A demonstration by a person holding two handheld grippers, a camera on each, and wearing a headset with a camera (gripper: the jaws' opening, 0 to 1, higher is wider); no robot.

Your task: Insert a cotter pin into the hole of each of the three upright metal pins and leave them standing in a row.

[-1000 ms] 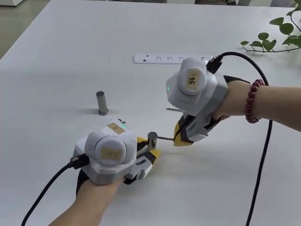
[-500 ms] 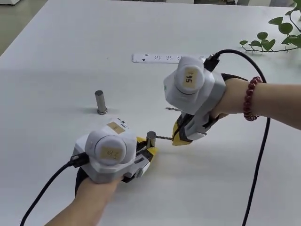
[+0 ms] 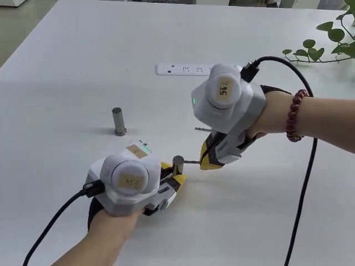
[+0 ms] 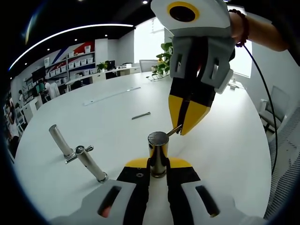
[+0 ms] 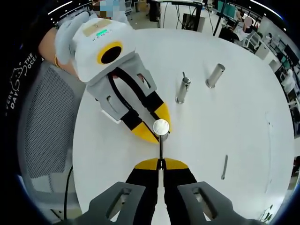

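My left gripper (image 3: 176, 176) is shut on a short upright metal pin (image 4: 158, 152), gripping it low on the shaft. My right gripper (image 3: 206, 162) is shut on a thin cotter pin (image 5: 161, 147) held level, with its tip touching the held pin (image 3: 178, 164) just under its top. A second upright pin (image 4: 90, 163) carries a cotter pin through its head. A third, plain pin (image 3: 118, 121) stands farther left. One loose cotter pin (image 3: 203, 129) lies flat on the table behind my right gripper.
A white power strip (image 3: 188, 68) lies at the back of the white table (image 3: 66, 72). Plant leaves (image 3: 327, 44) reach in at the far right. Black cables trail from both grippers.
My right gripper has shifted slightly left, bringing the cotter pin's tip up against the held pin. The left gripper and the other pins stay put.
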